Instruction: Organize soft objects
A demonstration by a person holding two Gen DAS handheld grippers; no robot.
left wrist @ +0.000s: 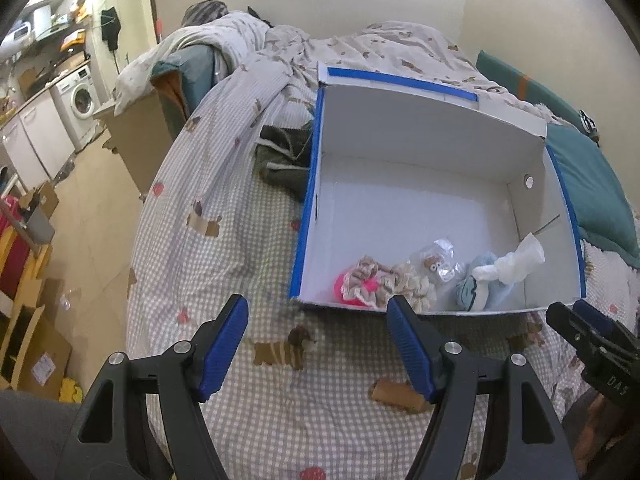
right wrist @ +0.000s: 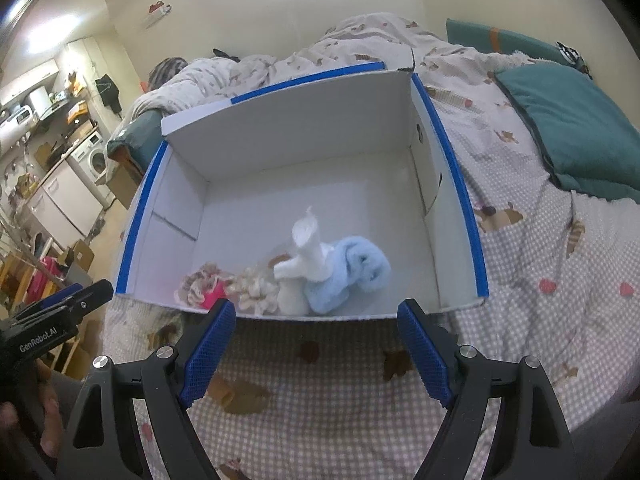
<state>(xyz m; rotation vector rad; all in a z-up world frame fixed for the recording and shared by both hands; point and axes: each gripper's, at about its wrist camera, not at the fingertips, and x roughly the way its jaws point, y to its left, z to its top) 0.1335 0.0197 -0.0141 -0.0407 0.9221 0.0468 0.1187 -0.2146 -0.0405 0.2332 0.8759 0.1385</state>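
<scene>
Both the left tongs [left wrist: 318, 312] and right tongs [right wrist: 316, 318] hang spread and empty over the bed [right wrist: 332, 400]. At twelve o'clock, the white box [right wrist: 280, 140] holds a blue cloth [right wrist: 352, 272], white sock [right wrist: 308, 256], beige scrunchies [right wrist: 256, 290] and pink item [right wrist: 212, 294] along its near wall.

This is a lived-in home, a small flat where bedroom and kitchen share one room. A bed [left wrist: 248, 360] with a checked sheet printed with little dogs fills the lower and middle frame, a rumpled duvet [left wrist: 360, 48] heaped at the top and a teal pillow [right wrist: 576, 128] at the right. At the far left stand a front-loading washing machine [left wrist: 80, 100], white cabinets [left wrist: 32, 140] and cluttered shelves, with cardboard boxes [left wrist: 36, 356] on the floor at lower left.
</scene>
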